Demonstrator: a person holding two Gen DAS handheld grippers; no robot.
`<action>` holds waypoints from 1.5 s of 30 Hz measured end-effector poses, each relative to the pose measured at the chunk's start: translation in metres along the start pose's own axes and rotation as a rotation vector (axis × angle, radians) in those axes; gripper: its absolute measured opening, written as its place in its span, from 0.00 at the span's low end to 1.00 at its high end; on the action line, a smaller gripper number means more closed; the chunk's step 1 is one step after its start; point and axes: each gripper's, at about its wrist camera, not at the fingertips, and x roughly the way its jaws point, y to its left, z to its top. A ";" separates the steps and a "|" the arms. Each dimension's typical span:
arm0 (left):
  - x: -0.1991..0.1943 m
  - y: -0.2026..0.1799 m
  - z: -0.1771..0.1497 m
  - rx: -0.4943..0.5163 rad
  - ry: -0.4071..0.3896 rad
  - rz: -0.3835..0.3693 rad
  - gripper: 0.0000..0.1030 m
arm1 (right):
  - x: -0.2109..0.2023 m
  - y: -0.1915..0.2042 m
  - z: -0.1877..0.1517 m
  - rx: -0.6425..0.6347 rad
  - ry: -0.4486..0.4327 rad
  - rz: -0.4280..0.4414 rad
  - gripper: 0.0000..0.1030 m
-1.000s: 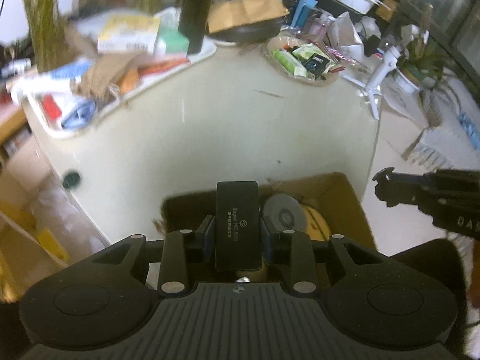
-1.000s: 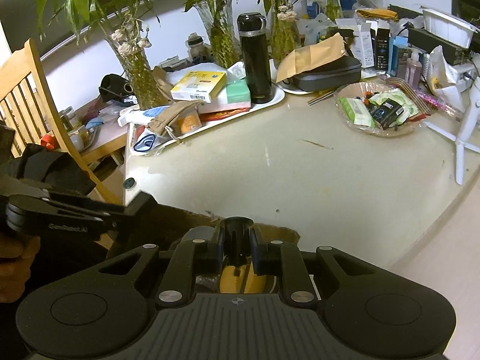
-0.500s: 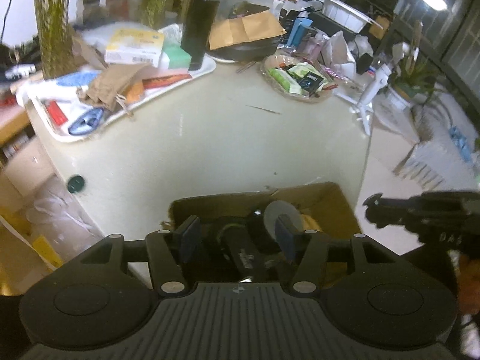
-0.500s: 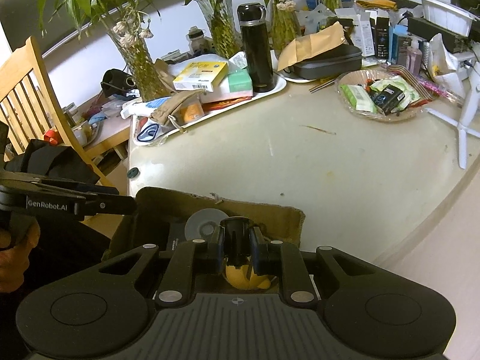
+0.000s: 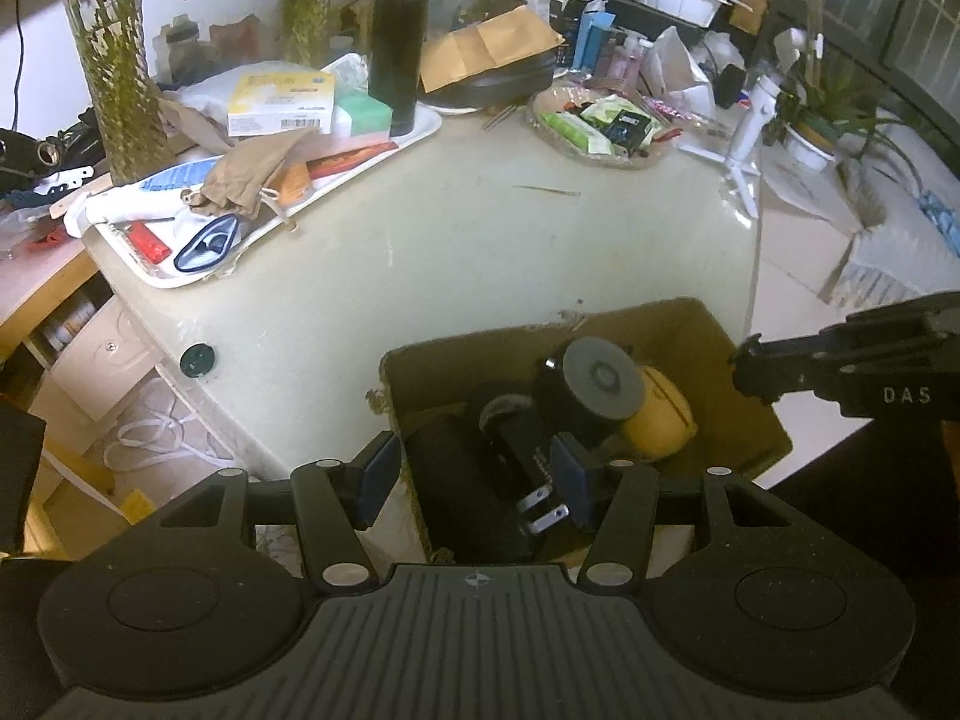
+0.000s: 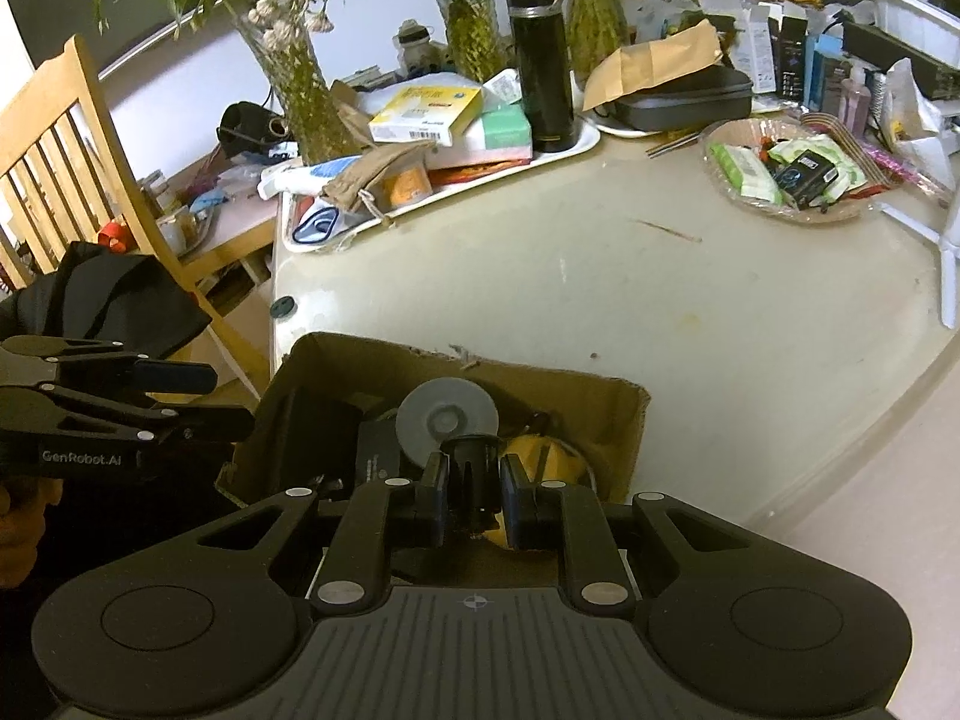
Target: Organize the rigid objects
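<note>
While the left gripper hangs spread and empty over the cardboard box, the right gripper, pinching a small black cylinder, should lower it into a gap beside the yellow object before letting go.

Dim indoor light, fisheye-bent edges, perhaps slightly soft.
</note>
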 end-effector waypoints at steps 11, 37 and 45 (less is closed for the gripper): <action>-0.003 0.001 -0.007 0.002 0.005 -0.014 0.53 | 0.032 0.015 -0.005 -0.059 0.130 -0.030 0.70; -0.012 -0.004 -0.026 0.008 -0.146 0.091 1.00 | 0.003 0.005 -0.052 0.020 -0.056 -0.256 1.00; -0.003 -0.008 -0.040 0.062 -0.067 0.131 1.00 | 0.010 0.007 -0.067 0.034 0.022 -0.268 1.00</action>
